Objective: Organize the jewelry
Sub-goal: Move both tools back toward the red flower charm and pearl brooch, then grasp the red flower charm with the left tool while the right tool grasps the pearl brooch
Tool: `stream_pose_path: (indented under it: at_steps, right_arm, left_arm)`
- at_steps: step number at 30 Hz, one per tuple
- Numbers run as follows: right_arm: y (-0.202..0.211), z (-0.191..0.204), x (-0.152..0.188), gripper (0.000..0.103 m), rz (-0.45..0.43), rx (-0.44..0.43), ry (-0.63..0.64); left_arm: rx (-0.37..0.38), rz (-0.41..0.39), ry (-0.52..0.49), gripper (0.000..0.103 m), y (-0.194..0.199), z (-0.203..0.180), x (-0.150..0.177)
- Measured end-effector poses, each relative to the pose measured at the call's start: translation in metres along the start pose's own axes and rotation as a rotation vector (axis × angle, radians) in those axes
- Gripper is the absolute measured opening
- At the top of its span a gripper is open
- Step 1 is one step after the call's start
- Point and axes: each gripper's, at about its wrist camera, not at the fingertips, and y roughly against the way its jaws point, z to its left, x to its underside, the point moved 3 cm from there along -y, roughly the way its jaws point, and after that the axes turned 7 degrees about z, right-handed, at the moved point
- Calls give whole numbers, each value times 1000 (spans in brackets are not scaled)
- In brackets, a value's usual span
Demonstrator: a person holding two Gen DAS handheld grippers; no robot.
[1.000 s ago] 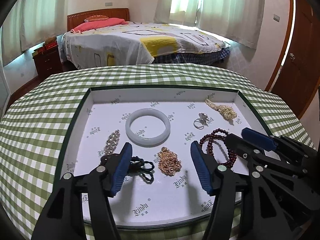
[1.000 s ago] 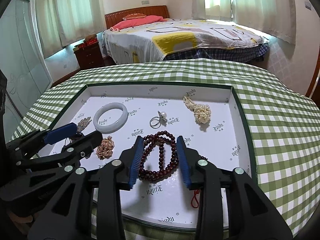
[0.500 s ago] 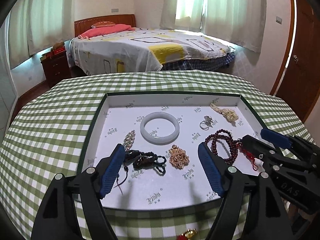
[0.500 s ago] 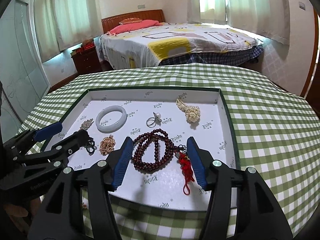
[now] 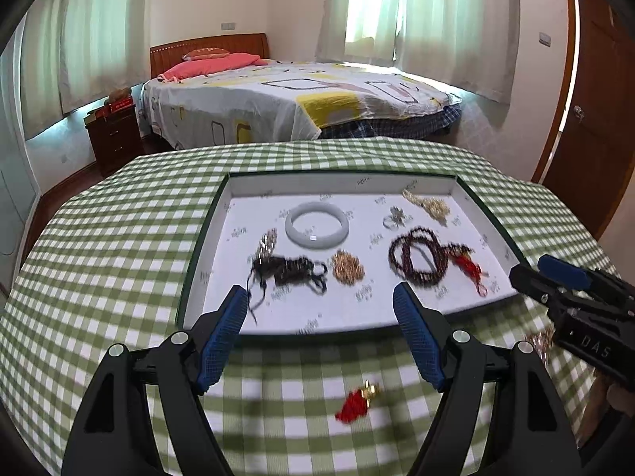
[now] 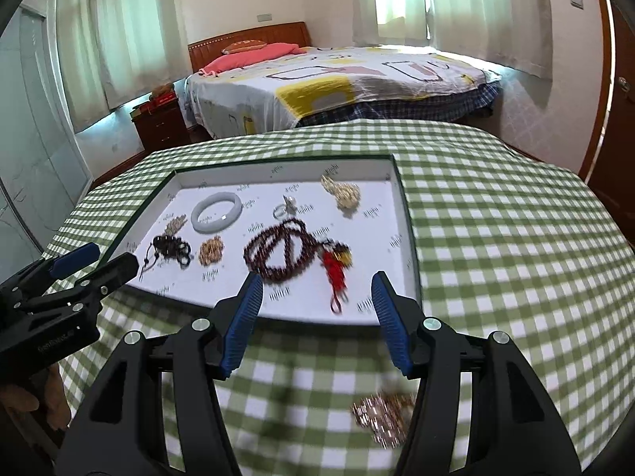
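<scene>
both pairs of jaws stand apart with nothing between them. the left gripper and the right gripper hover at the near rim of the white tray. in the tray lie a black cord bracelet, a gold chain heap, a dark red bead string with a red tassel, a pale bangle, a ring and pearls. on the green-checked tabletop in front lie a small red tassel charm and a rose-gold chain.
</scene>
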Motion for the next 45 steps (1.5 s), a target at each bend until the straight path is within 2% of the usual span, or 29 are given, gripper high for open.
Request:
stream_pose_path:
  at_steps: [11, 21, 32, 34, 40, 45]
  right_arm:
    - [8, -14, 38, 56, 48, 16, -26]
    - [7, -21, 50, 56, 61, 26, -42]
    - [3, -19, 51, 56, 70, 27, -42]
    - [2, -19, 50, 56, 70, 28, -42]
    - [2, -20, 50, 56, 70, 29, -42]
    - [1, -21, 50, 56, 71, 31, -44]
  left_arm:
    - [0, 72, -25, 73, -1, -7, 43]
    - [1, 102, -38, 72, -13, -12, 55]
    - [34, 128, -47, 47, -22, -11, 57]
    - [48, 135, -53, 37, -24, -12, 57]
    - [78, 135, -82, 18, -26, -15, 58]
    - [88, 129, -88, 12, -25, -14, 59]
